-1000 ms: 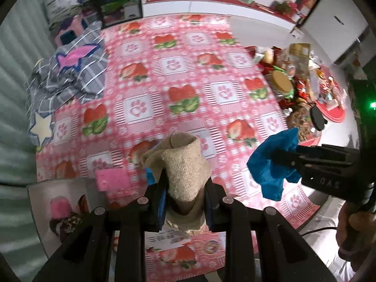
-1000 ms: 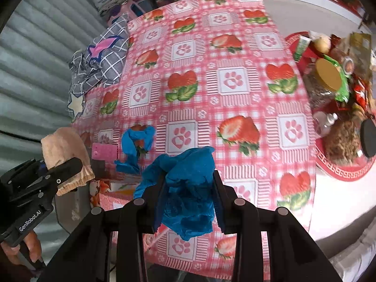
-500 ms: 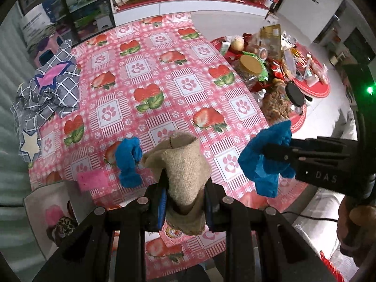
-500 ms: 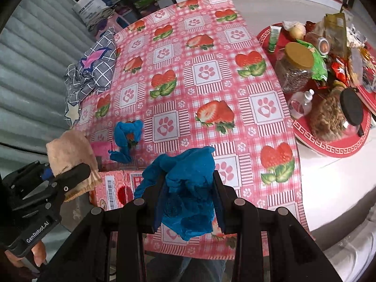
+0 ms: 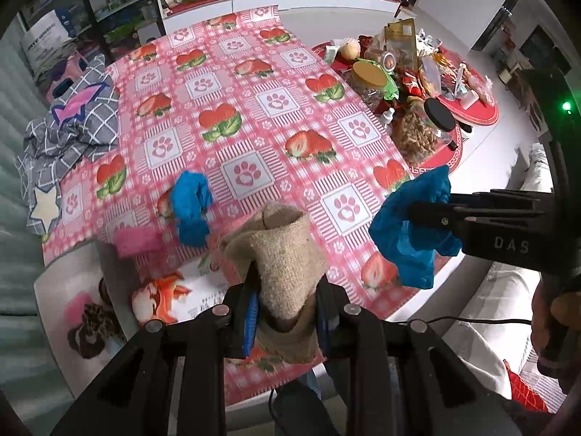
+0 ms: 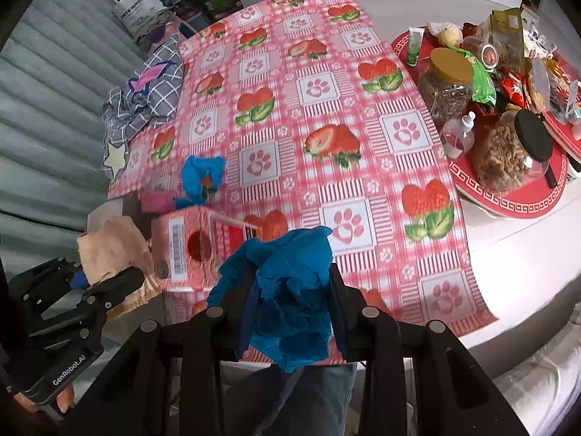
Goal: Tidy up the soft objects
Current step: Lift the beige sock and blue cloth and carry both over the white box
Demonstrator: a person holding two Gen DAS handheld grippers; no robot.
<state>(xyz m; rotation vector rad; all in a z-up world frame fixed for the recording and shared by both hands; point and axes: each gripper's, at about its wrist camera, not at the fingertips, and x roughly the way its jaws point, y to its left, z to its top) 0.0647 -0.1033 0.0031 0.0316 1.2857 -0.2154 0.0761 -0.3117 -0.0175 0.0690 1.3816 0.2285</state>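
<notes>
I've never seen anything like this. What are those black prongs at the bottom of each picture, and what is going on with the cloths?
No robot here: a person holds a hand tool with two jaws in each hand, and a camera on each tool looks along them. The left gripper is shut on a burlap pouch. The right gripper is shut on a blue cloth. Below is a strawberry tablecloth with another blue cloth, a pink piece, a grey checked cloth and snack jars.

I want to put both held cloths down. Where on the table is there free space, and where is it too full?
The middle of the pink tablecloth is bare, between the grey checked fabric and the jars. The near right corner is free too. It is crowded by the red box and lying blue cloth.
</notes>
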